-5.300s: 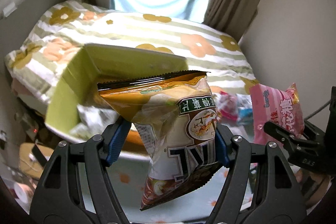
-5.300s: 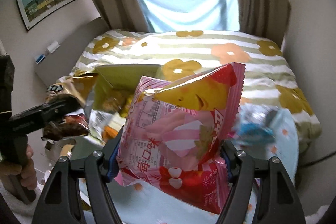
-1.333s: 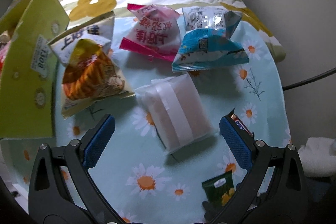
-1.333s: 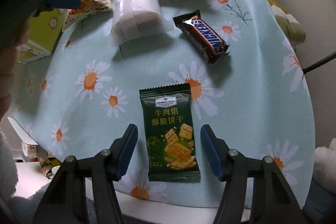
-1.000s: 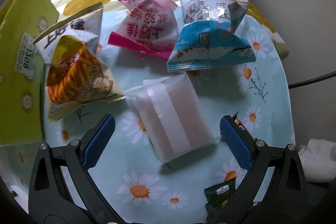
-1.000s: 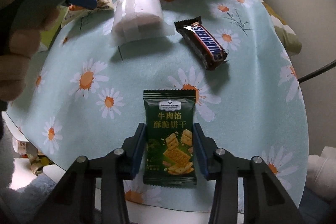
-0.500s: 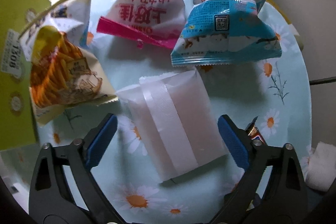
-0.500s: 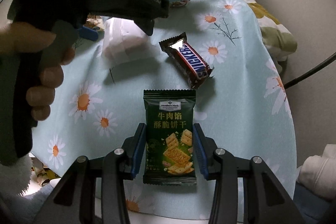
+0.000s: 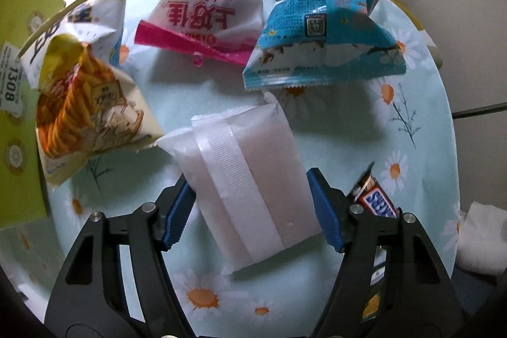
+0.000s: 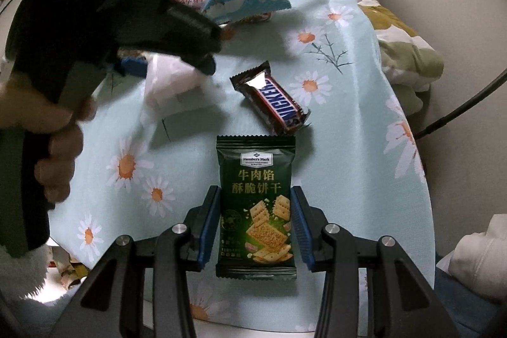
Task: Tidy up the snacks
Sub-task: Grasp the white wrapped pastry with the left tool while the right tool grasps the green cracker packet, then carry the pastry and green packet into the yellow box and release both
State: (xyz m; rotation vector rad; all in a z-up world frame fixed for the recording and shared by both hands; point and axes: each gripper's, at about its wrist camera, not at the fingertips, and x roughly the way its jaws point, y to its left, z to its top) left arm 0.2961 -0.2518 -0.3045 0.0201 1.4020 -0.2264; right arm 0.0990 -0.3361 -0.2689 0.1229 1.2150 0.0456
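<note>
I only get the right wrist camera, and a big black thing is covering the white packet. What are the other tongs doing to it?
Observer: The left tongs are closing on the white packet, with a blue pad against each long side.
Operator: Is anything hiding to the left of that packet?
Observer: Yes, a yellow bag of fries snacks lies there, its corner right by the packet's top corner.
Operator: And past that bag?
Observer: A yellow-green box stands at the left edge of the picture, right beside the bag.
</note>
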